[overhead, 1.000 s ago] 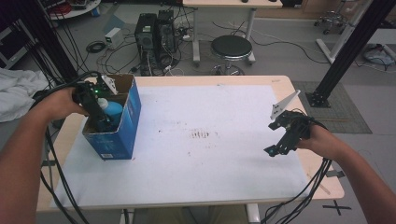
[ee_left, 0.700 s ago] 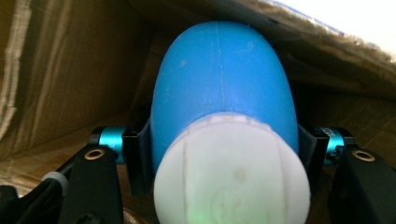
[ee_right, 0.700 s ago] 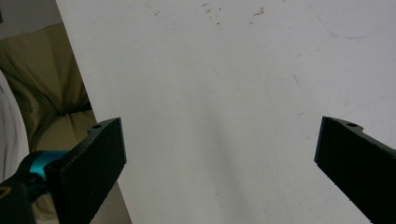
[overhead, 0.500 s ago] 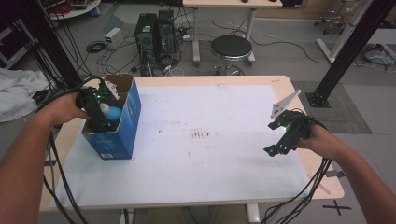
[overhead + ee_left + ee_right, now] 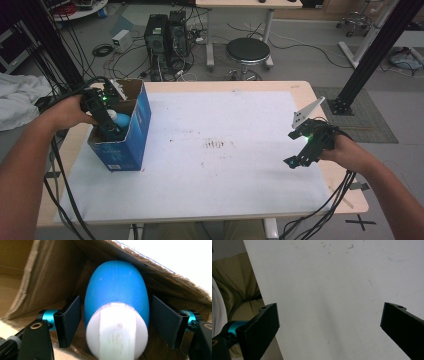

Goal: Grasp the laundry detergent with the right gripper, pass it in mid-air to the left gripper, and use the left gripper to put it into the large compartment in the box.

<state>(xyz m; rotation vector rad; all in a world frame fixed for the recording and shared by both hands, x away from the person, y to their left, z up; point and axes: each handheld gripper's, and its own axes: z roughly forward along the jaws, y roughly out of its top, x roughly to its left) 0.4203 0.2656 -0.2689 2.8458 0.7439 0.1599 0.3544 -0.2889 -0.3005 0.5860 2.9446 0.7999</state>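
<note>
At the near right of the tabletop [image 5: 210, 200], the right tool [image 5: 299, 158] hovers just above the white sheet [image 5: 225, 125], its jaws spread wide with nothing between them. Farther off, at the left edge, stands an open blue cardboard box [image 5: 131, 135]. The left tool [image 5: 111, 126] reaches down into it. Its jaws have just been opening, and they now stand apart on either side of a blue egg-shaped bottle with a white cap [image 5: 116, 305], small gaps showing between the pads and the bottle. The bottle lies inside the box, against its brown inner wall. Beyond the tabletop, a black stool [image 5: 247, 50] stands on the floor.
</note>
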